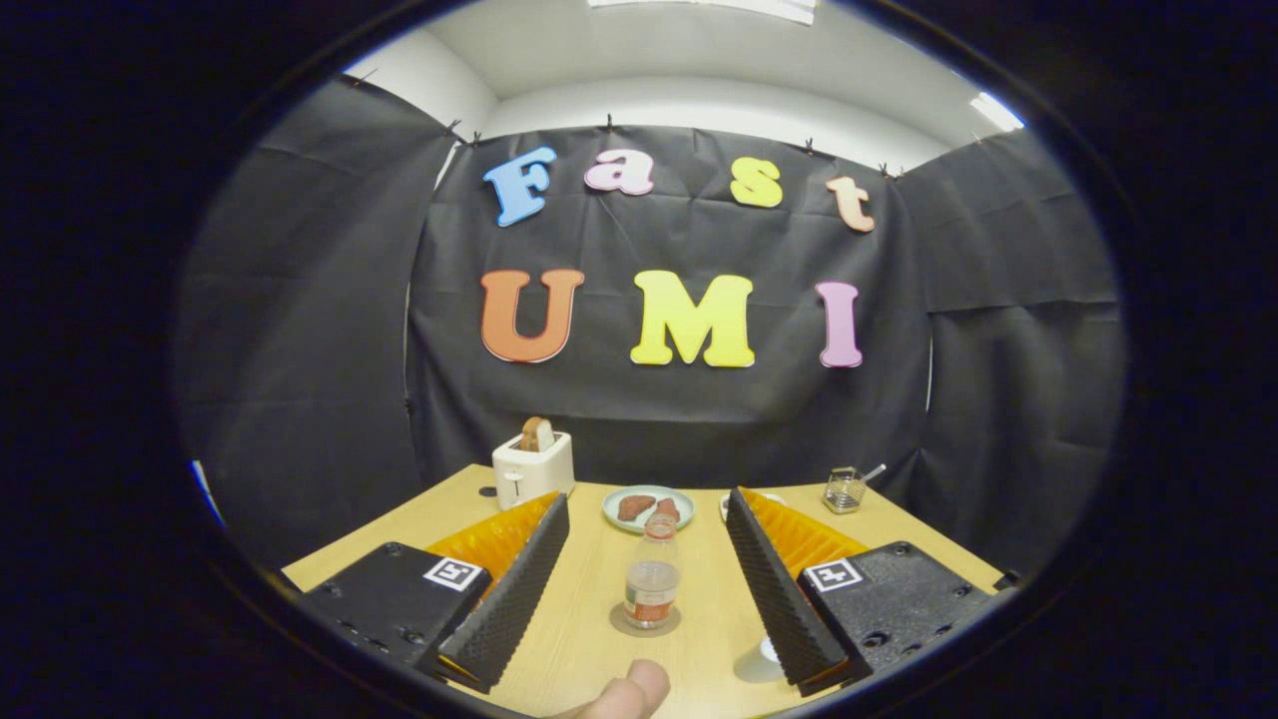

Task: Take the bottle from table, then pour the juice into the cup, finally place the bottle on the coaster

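— Where does the bottle (651,577) stand?
— Upright on the coaster (645,623), between the spread, empty tongs (639,589); plate (647,506) beyond.
— Handling?
— Likely light, slick plastic; best held mid-body, below the cap.

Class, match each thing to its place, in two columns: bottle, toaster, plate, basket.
Things:
1 bottle
2 toaster
3 plate
4 basket

Places:
A beyond the right finger, by the wall
B on the coaster, between the open tool's fingers, untouched
C beyond the left finger, bread in it
D just behind the bottle

Pairs: 1-B, 2-C, 3-D, 4-A
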Demonstrator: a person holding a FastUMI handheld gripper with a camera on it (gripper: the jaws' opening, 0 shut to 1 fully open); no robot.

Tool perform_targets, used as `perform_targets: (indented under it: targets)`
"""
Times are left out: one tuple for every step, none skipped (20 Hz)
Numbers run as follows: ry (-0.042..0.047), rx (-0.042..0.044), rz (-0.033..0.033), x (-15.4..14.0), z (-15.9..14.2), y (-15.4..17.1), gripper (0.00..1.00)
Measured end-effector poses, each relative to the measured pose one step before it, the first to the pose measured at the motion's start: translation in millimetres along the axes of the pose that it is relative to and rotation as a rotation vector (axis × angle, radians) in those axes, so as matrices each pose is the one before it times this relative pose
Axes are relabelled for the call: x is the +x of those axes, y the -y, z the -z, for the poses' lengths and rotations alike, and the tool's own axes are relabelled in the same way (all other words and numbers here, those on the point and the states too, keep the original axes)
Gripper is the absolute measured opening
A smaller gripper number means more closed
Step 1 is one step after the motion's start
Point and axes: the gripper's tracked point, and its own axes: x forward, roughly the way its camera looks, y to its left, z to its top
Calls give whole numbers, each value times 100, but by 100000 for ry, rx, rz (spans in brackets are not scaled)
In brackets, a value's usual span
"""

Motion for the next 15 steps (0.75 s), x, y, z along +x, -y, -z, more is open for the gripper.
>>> perform_targets:
  targets:
    - [1205,-270,1910,-1282,-1156,748,100]
    - [1199,491,1029,-1209,-1126,378,100]
    - [1795,1250,1754,-1399,-1288,551,100]
    - [1219,775,914,-1165,-1002,389,100]
    - [2814,971,1005,-1218,-1349,439,100]
    - [1580,509,577,-939,-1084,305,100]
    - [-62,-76,1081,-877,-323,626,100]
    - [-997,-456,954,-792,-280,548,100]
    - [-1512,118,1100,-1741,-38,458,100]
    - [-1408,1021,869,-1038,54,471,100]
    - [-94,1815,498,-1007,-178,386,100]
    - [-393,1122,-5,-972,-192,213,100]
    - [240,1264,-77,-749,9,203,100]
    - [-65,793,-209,-844,-15,190,100]
    - [-341,523,-949,-683,133,-145,100]
